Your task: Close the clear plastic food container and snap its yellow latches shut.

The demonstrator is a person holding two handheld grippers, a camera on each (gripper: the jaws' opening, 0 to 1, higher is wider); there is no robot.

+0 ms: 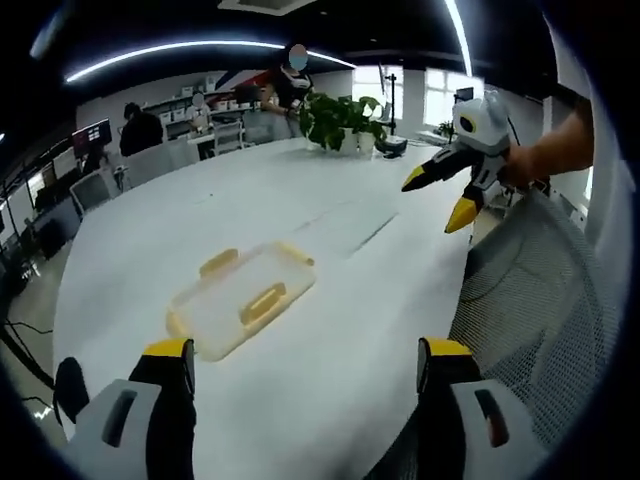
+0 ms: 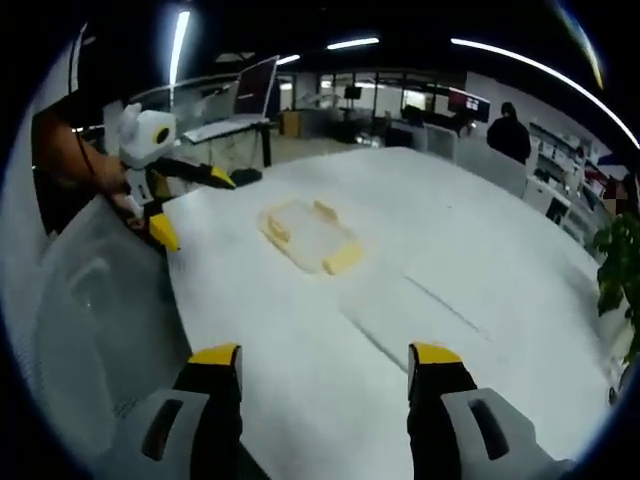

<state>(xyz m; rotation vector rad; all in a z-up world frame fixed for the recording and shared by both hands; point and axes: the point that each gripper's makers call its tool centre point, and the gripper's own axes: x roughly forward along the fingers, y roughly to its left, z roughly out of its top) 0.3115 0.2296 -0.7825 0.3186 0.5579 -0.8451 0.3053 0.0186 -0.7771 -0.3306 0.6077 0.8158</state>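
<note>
In the left gripper view, the left tongs (image 1: 305, 365) rise from the bottom edge with their yellow-tipped jaws set wide apart and nothing between them. Just above and between them, slightly left of centre, the clear plastic food container (image 1: 243, 298) lies flat on the white tabletop (image 1: 340, 300). Its lid seems to be resting on top. Yellow latches (image 1: 263, 302) show along its edges: one on the far left side, one on the near side, one at the lower left corner. Whether any is snapped down is too small to tell. At the upper right of that frame the right tongs (image 1: 437, 196) hang in the air, held by a person's hand (image 1: 520, 165), jaws parted, well apart from the container. A mesh chair back (image 1: 540, 290) fills the lower right, and a potted plant (image 1: 338, 118) stands at the far edge of the tabletop.

In the right gripper view the left tongs (image 2: 190, 205) appear at the upper left, open, near the tabletop's (image 2: 480, 260) edge. The container (image 2: 308, 236) sits just left of centre, well above the right tongs (image 2: 325, 370), whose jaws stand apart and empty at the bottom.

By my reading, the task is at its approach stage: neither pair of tongs touches the container. The next move calls for bringing both down to it, seating the lid squarely, then pressing each latch over the rim while the other tongs steady the box, since a light container may slide on this smooth surface.
</note>
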